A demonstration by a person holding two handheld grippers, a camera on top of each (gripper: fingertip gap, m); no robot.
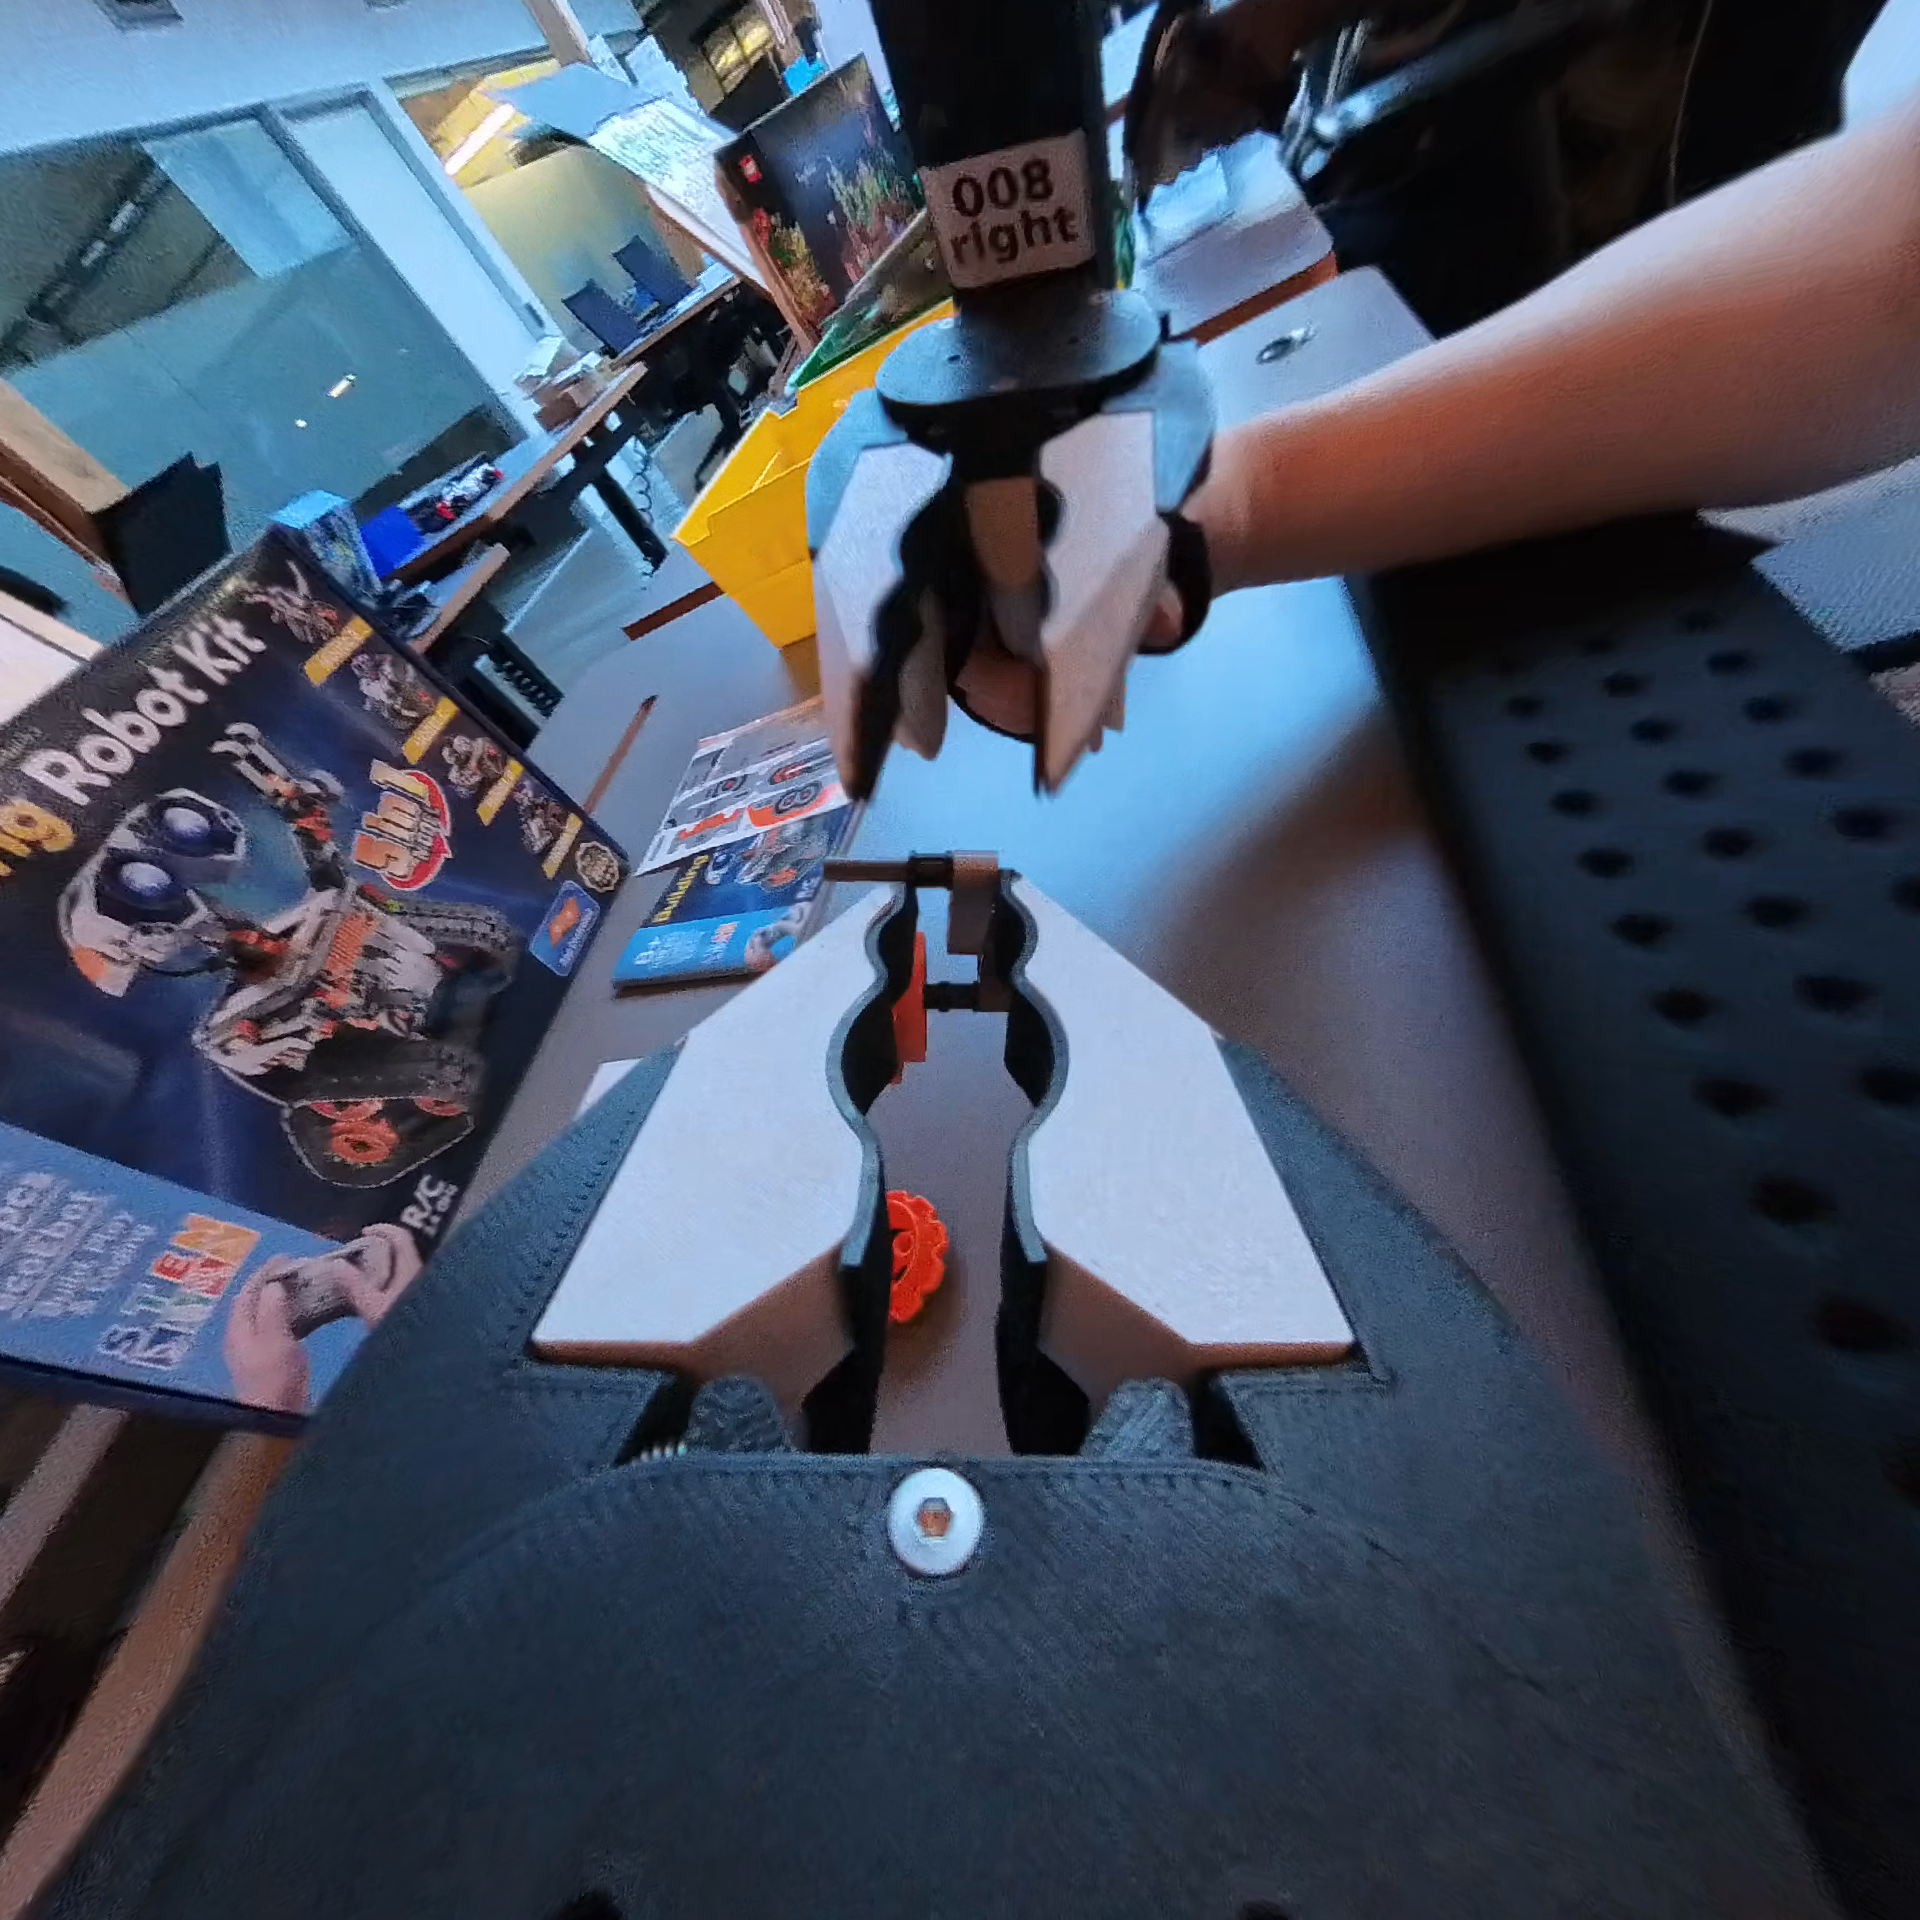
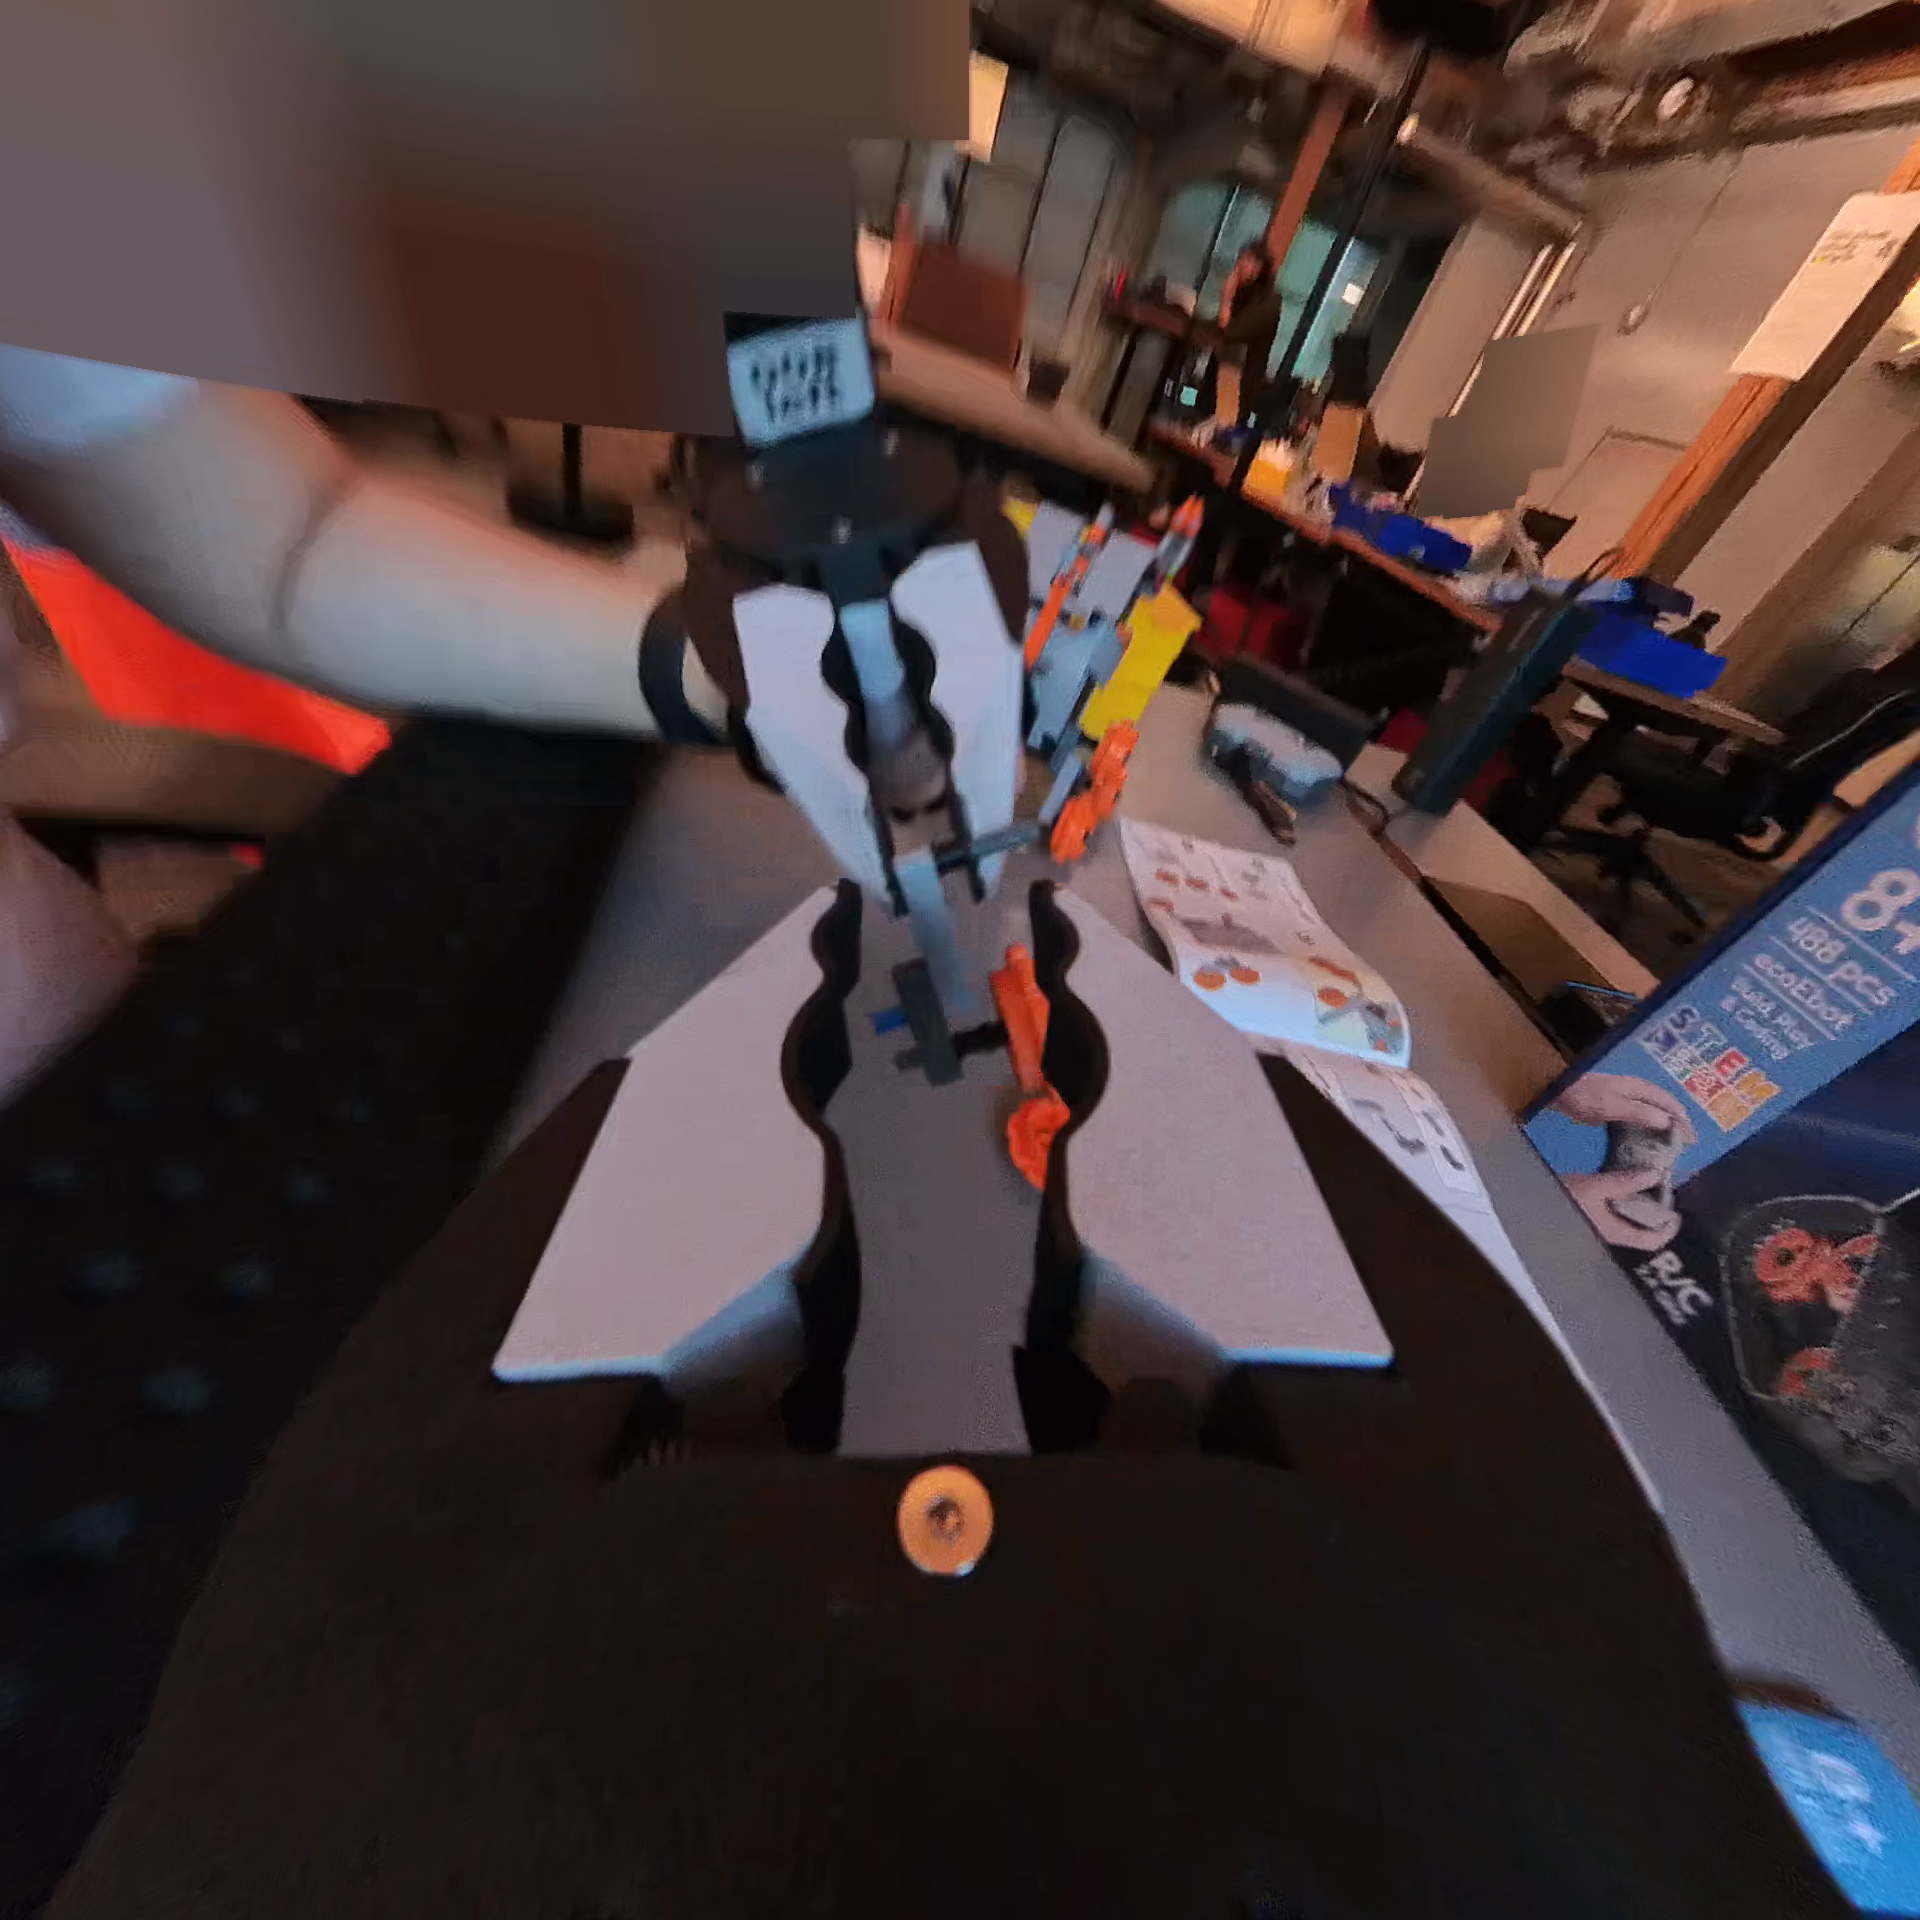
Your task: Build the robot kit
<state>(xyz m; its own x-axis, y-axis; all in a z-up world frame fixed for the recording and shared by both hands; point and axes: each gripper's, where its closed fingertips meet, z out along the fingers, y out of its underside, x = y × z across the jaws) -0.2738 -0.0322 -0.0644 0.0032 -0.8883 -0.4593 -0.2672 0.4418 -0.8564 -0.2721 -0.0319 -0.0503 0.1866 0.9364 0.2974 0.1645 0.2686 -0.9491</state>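
Note:
My left gripper (image 1: 954, 935) is shut on a small built piece (image 1: 971, 914): a grey beam with a dark axle and an orange gear (image 1: 907, 1003). In the right wrist view the left gripper (image 2: 930, 883) holds that piece (image 2: 935, 966) up, and it hangs down in front of my right gripper (image 2: 945, 904). My right gripper is open; the orange gear (image 2: 1016, 1023) lies close to its right finger and its left finger stands clear. In the left wrist view the right gripper (image 1: 956, 774) points down just above the piece, holding nothing. A loose orange gear (image 1: 914, 1257) lies on the table.
A robot kit box (image 1: 260, 883) and booklets (image 1: 727, 904) lie to the left, with a yellow bin (image 1: 758, 520) behind. A black perforated mat (image 1: 1714, 935) is on the right. An instruction sheet (image 2: 1268, 935) and a part-built model (image 2: 1101, 665) are also on the table. Only a small space, under 4 cm, lies between the two pairs of fingers.

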